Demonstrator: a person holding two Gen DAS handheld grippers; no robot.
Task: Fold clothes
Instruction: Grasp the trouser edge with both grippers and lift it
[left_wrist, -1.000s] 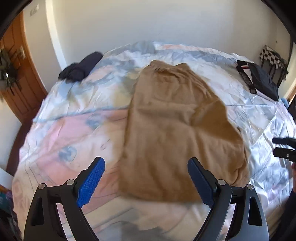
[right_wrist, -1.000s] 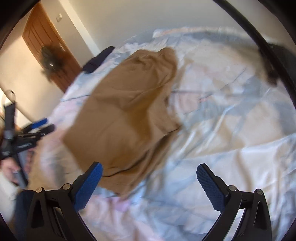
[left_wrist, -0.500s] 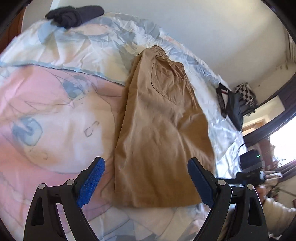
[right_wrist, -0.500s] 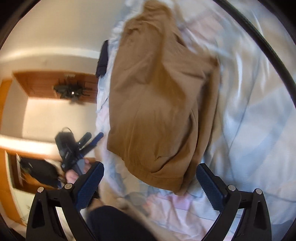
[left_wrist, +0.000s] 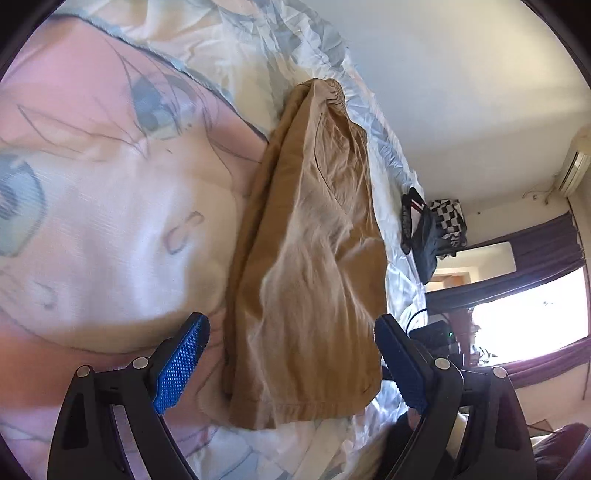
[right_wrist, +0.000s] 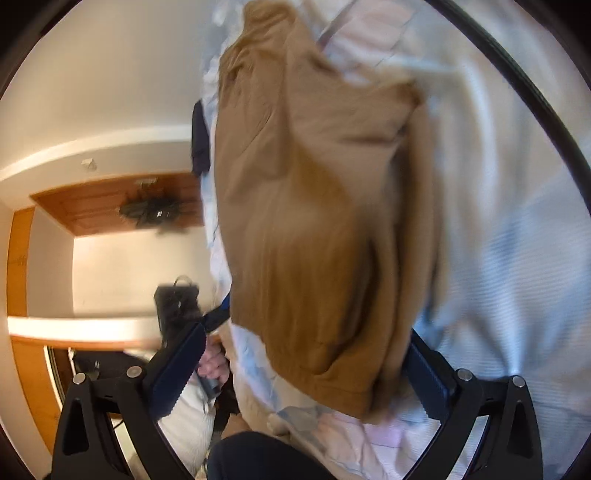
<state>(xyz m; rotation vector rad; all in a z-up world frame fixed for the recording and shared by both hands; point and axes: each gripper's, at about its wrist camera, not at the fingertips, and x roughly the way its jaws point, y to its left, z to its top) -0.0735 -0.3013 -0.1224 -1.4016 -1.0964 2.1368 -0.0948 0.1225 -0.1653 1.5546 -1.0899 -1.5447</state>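
Note:
A tan pair of shorts (left_wrist: 306, 280) lies folded lengthwise on a bed sheet printed with a cartoon face (left_wrist: 110, 221), its elastic waistband at the far end. Its near hem sits between the blue pads of my left gripper (left_wrist: 291, 363), which is open and not touching the cloth. In the right wrist view the same tan shorts (right_wrist: 314, 221) fill the middle, blurred. My right gripper (right_wrist: 301, 371) is open around the near corner of the hem, and the cloth covers the tip of its right finger. A hand (right_wrist: 212, 365) holds the left gripper at the bed's edge.
A dark garment with a striped band (left_wrist: 421, 236) lies at the bed's far corner, beside a checkered cloth (left_wrist: 448, 218). A bright window (left_wrist: 528, 314) is beyond. Dark folded clothing (right_wrist: 199, 140) sits at the other bed edge, near a wooden door (right_wrist: 92, 206).
Both grippers have sunk toward the bed and rolled, so each view is tilted. The shorts' hem now lies between each pair of fingers. Both sets of jaws stayed wide.

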